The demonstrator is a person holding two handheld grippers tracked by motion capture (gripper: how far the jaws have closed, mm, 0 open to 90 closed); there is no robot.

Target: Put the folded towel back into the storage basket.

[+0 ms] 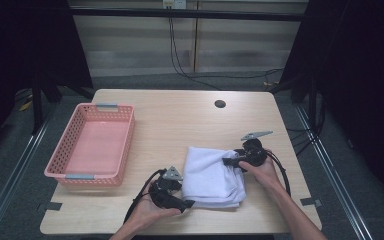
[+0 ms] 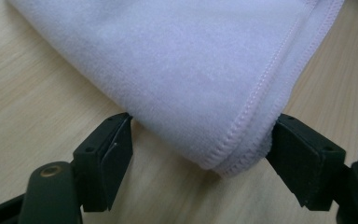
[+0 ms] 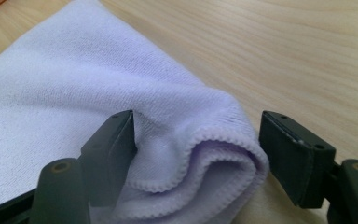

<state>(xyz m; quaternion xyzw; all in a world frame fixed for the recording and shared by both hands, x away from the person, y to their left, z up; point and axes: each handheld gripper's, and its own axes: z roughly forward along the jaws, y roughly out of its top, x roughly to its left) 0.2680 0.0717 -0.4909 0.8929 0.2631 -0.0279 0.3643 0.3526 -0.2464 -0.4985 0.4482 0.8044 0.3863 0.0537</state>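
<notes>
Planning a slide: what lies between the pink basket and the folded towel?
Bare wooden table between basket and towel, seen in the high view.

Table (image 1: 180, 125), free room and obstacles.
- Folded white towel (image 1: 212, 175): lies at 5 o'clock of the table's middle; a low, soft obstacle.
- Left gripper (image 1: 187, 203): at the towel's 7 o'clock corner, jaws wide, hem between them.
- Right gripper (image 1: 228, 161): at the towel's 2 o'clock corner, jaws wide around a fold.
- Pink basket (image 1: 70, 150): at 9 o'clock, walled, open-topped, well apart from the towel.
- Bare wood: from 11 to 2 o'clock, and between basket and towel.
- Round hole (image 1: 220, 104): at 1 o'clock, flush.
</notes>
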